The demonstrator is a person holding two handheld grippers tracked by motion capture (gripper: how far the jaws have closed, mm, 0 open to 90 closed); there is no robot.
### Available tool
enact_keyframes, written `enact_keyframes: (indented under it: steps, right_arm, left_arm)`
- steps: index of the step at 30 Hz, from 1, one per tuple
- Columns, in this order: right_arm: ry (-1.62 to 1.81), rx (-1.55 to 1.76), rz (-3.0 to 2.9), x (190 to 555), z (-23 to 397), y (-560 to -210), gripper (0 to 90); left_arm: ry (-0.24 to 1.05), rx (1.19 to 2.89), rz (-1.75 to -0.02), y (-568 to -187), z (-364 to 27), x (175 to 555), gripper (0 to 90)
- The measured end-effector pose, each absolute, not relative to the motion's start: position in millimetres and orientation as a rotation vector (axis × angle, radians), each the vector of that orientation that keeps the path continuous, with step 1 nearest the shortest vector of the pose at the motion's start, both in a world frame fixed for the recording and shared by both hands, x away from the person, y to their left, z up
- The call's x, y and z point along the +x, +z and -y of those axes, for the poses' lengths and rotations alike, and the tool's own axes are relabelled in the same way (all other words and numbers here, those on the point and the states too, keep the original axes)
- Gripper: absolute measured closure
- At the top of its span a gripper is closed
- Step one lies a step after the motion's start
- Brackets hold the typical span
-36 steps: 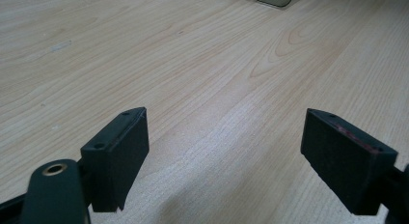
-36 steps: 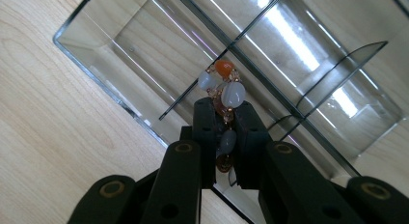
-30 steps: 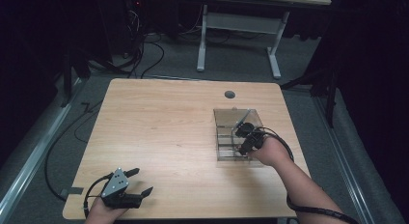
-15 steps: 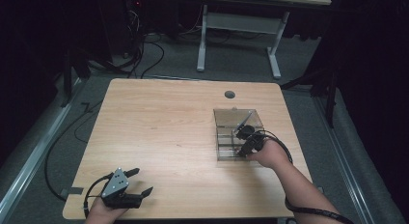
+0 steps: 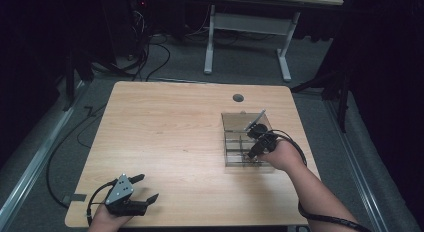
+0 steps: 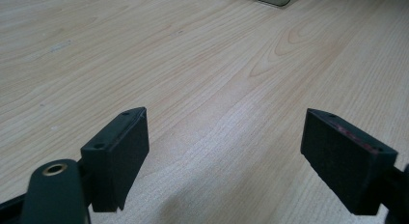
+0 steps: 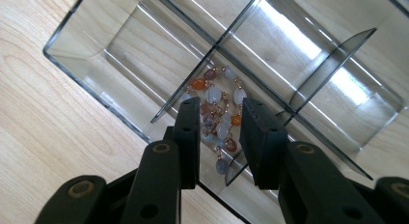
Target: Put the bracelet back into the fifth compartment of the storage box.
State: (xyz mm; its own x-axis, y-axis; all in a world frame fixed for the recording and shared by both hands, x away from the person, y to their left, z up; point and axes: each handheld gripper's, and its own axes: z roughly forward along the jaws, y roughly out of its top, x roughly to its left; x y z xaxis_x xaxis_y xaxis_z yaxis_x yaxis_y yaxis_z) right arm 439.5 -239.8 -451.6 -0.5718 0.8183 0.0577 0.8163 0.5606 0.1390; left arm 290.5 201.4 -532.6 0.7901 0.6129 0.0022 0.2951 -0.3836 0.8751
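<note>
- Between the right gripper [image 7: 219, 137] jaws, set a narrow gap apart over one compartment of a clear divided organizer box [image 7: 96, 69], lies a beaded bracelet [image 7: 217, 113] of white, orange and brownish beads on fine gold-coloured links; whether the pads touch the beads cannot be told.
- Bracelet rests on the compartment floor, against a divider.
- High view: right gripper [image 5: 254, 142] reaches down into the box [image 5: 235, 123] at the table's right side; one wall or lid panel stands tilted up at the far edge.
- Left gripper [image 5: 142, 188] sits at the near left corner of the wooden table [image 5: 170, 127], jaws wide apart and empty, well apart from the box.
- No readable writing or labels on any item.
</note>
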Motion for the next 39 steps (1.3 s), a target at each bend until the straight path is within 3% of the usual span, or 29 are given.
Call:
enact_keyframes:
  steps: [9,19,39]
  right_arm:
    - [0.25,1.377,-2.778,439,244,-445,70.7]
    - [0.225,1.412,-2.781,425,248,-439,82.3]
    - [0.321,1.422,-2.771,388,259,-455,80.7]
  left_arm:
    - [0.406,1.986,-0.682,-533,-201,291,17.8]
    - [0.405,1.989,-0.683,-533,-201,291,17.8]
    - [0.405,1.989,-0.683,-533,-201,290,17.8]
